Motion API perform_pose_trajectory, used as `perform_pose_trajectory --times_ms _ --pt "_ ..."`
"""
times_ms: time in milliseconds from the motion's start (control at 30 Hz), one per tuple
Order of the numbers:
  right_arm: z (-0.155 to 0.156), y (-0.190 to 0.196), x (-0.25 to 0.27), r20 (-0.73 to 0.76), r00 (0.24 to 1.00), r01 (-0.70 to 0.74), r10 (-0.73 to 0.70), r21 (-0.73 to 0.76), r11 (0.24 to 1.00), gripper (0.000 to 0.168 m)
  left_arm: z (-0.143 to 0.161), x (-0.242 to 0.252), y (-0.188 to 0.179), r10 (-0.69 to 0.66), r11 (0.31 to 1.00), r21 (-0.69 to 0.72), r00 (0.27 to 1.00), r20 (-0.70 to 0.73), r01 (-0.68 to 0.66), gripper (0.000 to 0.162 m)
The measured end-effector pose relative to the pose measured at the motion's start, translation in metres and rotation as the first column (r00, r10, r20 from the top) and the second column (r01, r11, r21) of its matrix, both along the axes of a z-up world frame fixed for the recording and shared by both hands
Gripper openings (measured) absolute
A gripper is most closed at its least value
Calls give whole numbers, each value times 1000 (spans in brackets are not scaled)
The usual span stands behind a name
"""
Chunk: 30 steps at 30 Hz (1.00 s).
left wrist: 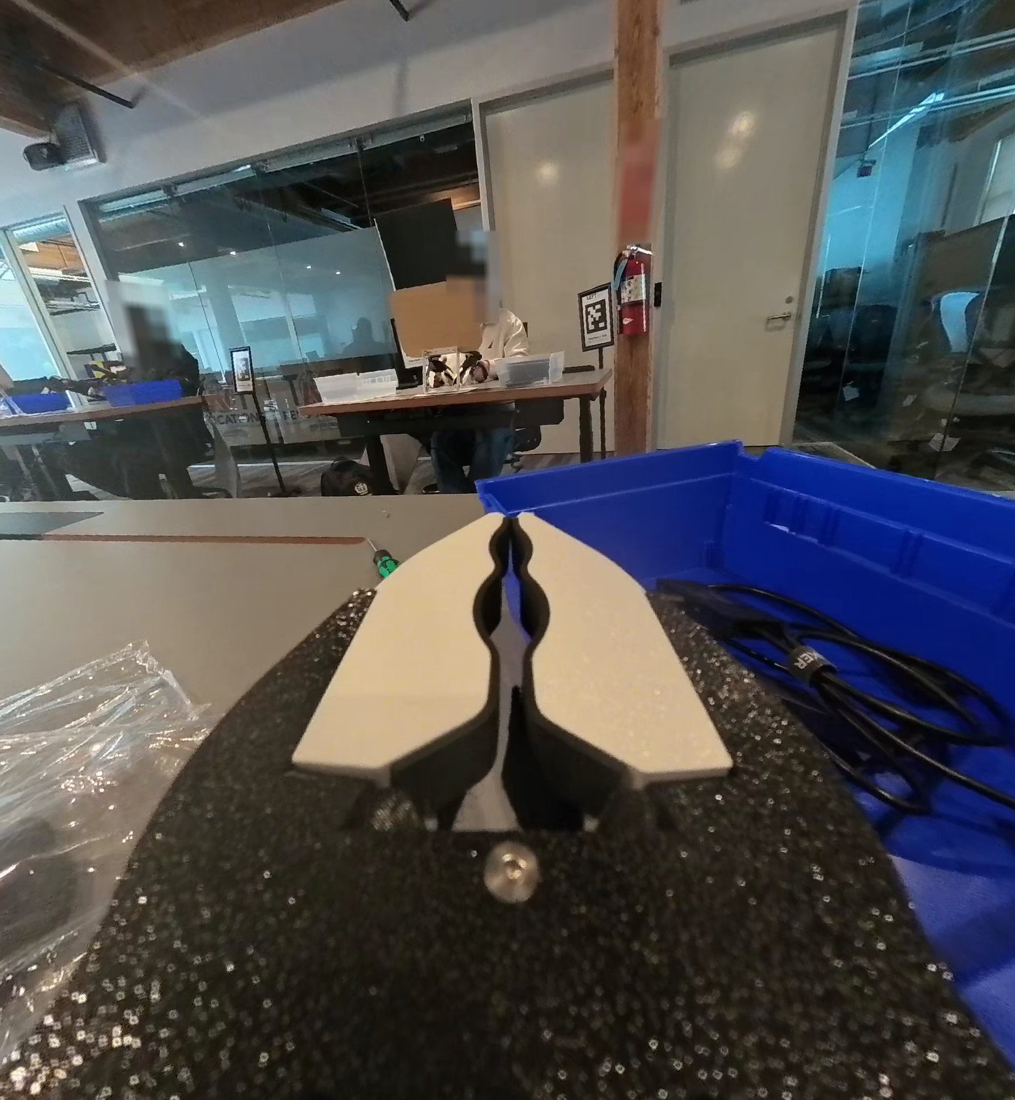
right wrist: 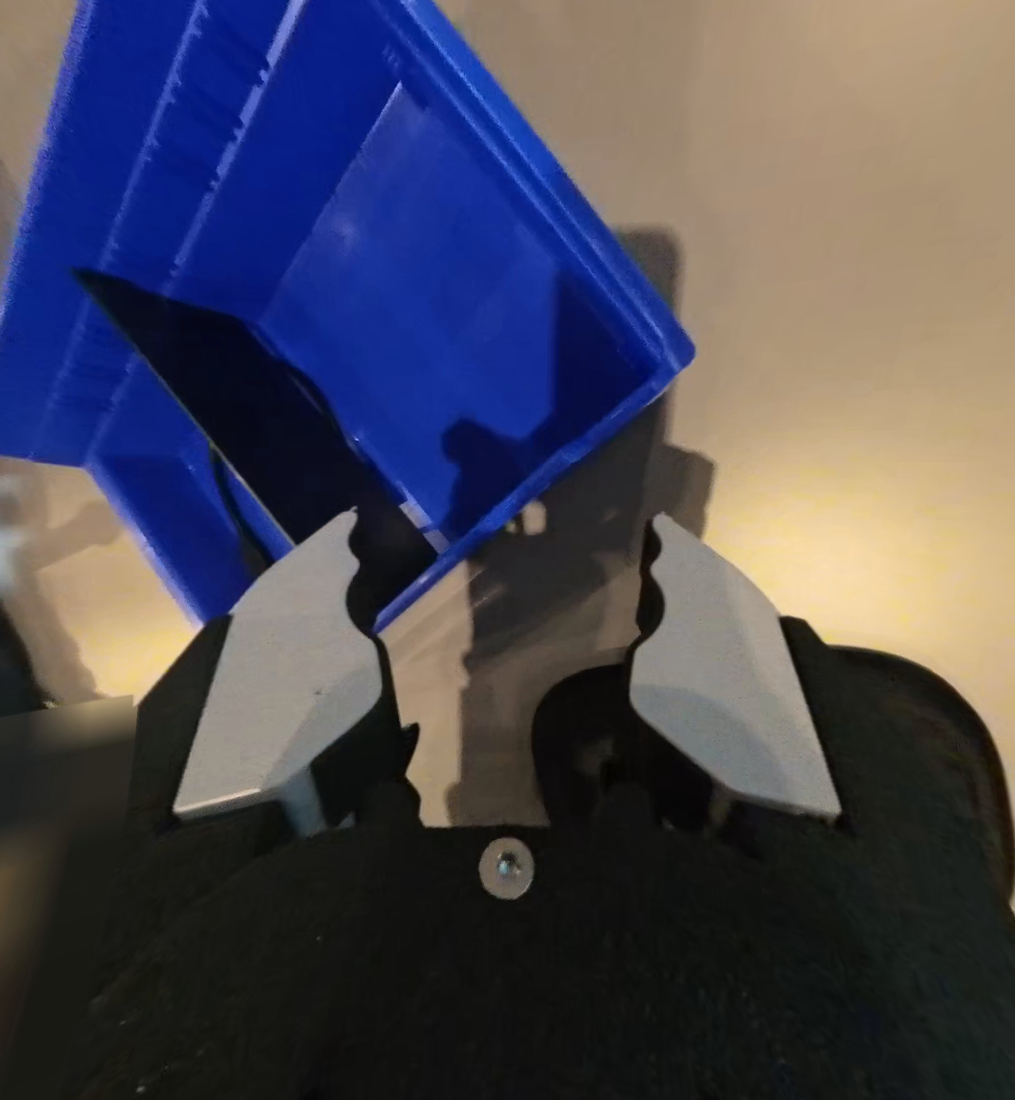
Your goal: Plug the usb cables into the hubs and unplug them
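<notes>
My left gripper (left wrist: 511, 524) is shut and empty, low over the grey table beside a blue bin (left wrist: 886, 553). A coiled black USB cable (left wrist: 886, 684) with a strap lies in that bin, to the right of the fingers. My right gripper (right wrist: 502, 536) is open and empty, looking down over the near corner of a blue bin (right wrist: 552, 250). A dark flat thing (right wrist: 243, 381) lies inside it, blurred; I cannot tell what it is. A thin black cable (right wrist: 222, 506) runs beside it. No hub shows clearly.
A crumpled clear plastic bag (left wrist: 58, 750) lies at the left on the grey table (left wrist: 165, 589). A green-handled screwdriver (left wrist: 383, 565) lies ahead of the left fingers. People sit at desks beyond the table's far edge. The right view is motion-blurred.
</notes>
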State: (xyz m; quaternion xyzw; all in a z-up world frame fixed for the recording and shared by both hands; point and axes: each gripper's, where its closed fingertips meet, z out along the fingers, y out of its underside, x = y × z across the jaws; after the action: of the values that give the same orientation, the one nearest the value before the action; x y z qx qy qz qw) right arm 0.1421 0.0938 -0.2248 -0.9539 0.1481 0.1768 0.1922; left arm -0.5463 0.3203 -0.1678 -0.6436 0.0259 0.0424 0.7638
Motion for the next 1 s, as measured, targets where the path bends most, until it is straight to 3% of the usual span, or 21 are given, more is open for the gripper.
perform_pose_trajectory --times_ms 133,267,433,567,733,800,900,1000 --pt "-6 2 10 150 989 -11 17 -40 999 62 1 0 0 -2 1000 4 1000 5 2 0" --pt "-5 8 7 200 976 -69 80 -60 996 26 4 -3 0 4 1000 11 1000 8 -4 0" --pt "-5 26 29 371 915 -115 157 -132 985 24 4 -5 0 5 1000 10 1000 25 -5 0" --pt "-4 57 55 563 790 -209 242 -123 970 25 5 -5 0 0 1000 14 1000 28 0 0" --pt "28 61 44 673 679 -342 292 -62 938 58 6 -5 -1 0 1000 17 1000 27 0 0" --pt "41 49 5 630 678 -486 379 -3 874 58 7 -5 0 -1 1000 20 1000 31 0 0" --pt "48 13 -79 486 659 -691 574 92 717 56 6 -4 1 -5 1000 16 1000 29 4 0" --pt "39 -31 -152 374 563 -814 737 94 574 52 5 -1 1 -11 1000 10 1000 15 11 0"
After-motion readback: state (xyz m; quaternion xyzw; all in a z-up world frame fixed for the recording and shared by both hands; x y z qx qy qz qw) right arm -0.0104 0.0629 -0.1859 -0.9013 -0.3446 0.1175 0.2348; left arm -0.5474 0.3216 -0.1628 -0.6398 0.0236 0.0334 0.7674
